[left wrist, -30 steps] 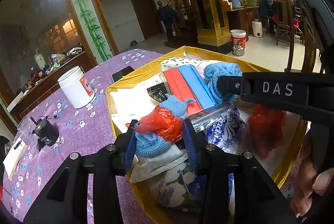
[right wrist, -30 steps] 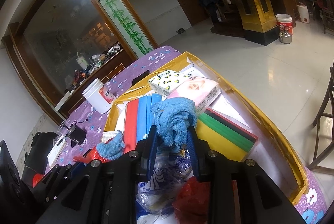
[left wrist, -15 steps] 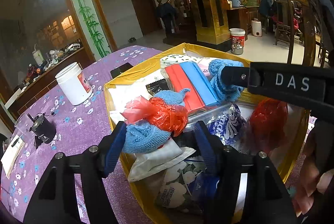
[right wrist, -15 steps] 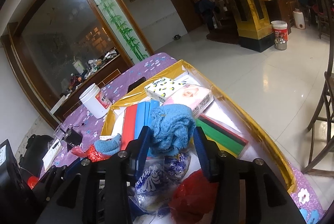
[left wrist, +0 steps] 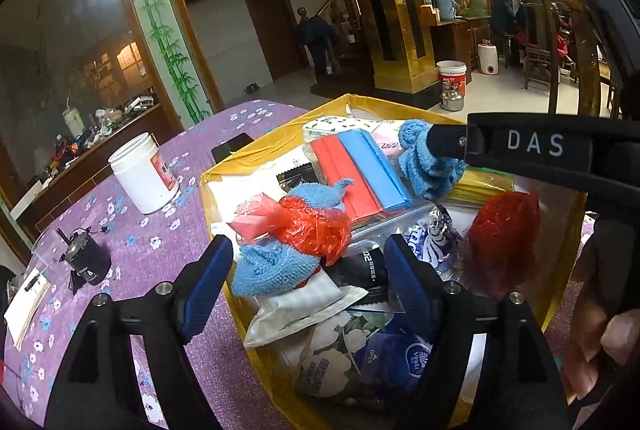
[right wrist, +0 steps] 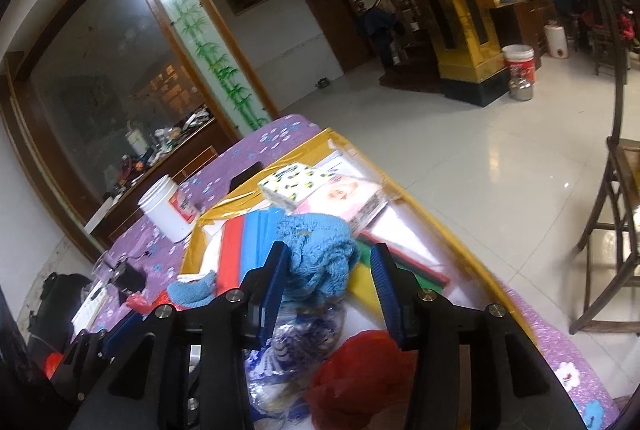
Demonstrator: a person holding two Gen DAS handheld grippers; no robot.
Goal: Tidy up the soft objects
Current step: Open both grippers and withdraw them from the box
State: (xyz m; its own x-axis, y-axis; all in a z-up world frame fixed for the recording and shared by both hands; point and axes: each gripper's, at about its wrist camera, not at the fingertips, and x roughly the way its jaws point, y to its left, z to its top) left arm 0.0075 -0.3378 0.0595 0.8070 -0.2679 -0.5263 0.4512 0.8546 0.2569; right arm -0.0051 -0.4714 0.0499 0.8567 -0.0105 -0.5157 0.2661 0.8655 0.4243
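Note:
A yellow box (left wrist: 224,169) on the purple table holds the soft items. My left gripper (left wrist: 308,282) is open; a blue knitted cloth (left wrist: 272,268) with a crumpled red plastic bag (left wrist: 308,226) on it lies loose just past its fingers, on white packets. My right gripper (right wrist: 328,290) is open too. A second blue knitted cloth (right wrist: 320,254) rests in the box between its blue pads, touching neither firmly. In the left wrist view that cloth (left wrist: 428,161) sits under the right gripper's black finger. A red bundle (right wrist: 360,370) lies below the right gripper.
The box also holds a red and blue pack (left wrist: 356,169), tissue packets (left wrist: 352,358) and a green and yellow pack (right wrist: 384,266). A white jar (left wrist: 140,173) and a small black device (left wrist: 86,262) stand on the table. A wooden chair (right wrist: 616,209) is at right.
Both grippers have gone from shut to open. Each let go of its blue knitted cloth, which now lies in the box. Both have drawn back a little.

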